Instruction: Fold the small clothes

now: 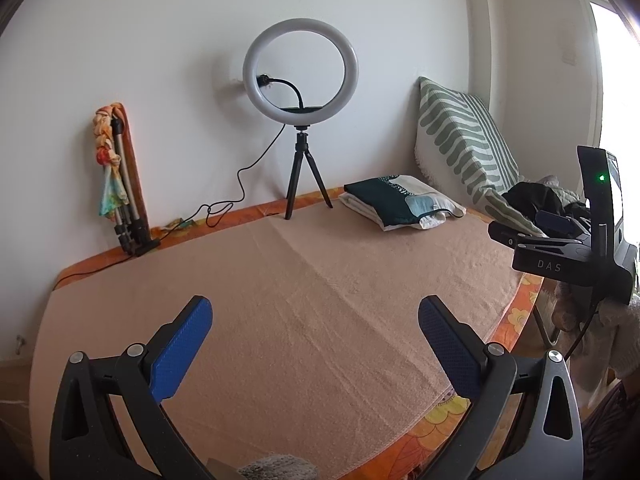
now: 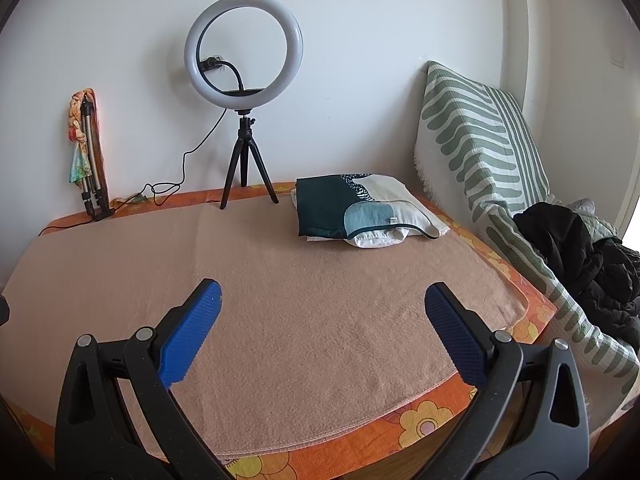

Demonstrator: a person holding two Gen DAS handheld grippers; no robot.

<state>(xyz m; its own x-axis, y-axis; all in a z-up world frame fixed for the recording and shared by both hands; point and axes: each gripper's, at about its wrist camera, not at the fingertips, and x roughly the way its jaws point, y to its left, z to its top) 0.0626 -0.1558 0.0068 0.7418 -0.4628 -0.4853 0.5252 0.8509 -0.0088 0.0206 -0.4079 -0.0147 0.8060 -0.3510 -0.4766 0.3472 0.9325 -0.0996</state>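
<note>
While both tools hang spread wide over the bare peach blanket [image 2: 320,300], I have nothing in either one: the left gripper [image 1: 316,312] shows its blue pads [image 1: 180,352] far apart and touching no cloth, and the right gripper [image 2: 322,300] is the same, jaws fully splayed and empty above the blanket. In the left view the right tool's black body sits off at the table's right edge.

Beyond them, a stack of folded clothes [image 2: 360,210] lies at the far right of the blanket, near the ring light [image 2: 243,46] on its tripod and just beside the striped cushion [image 2: 476,136]. A dark heap of clothing [image 2: 576,256] rests off the table to the right, which I judge to be the next source.

To do this step well, I would take one small garment only, pinch it by an edge rather than a bunched middle, and spread it flat mid-blanket, well apart from the finished stack, before creasing.
</note>
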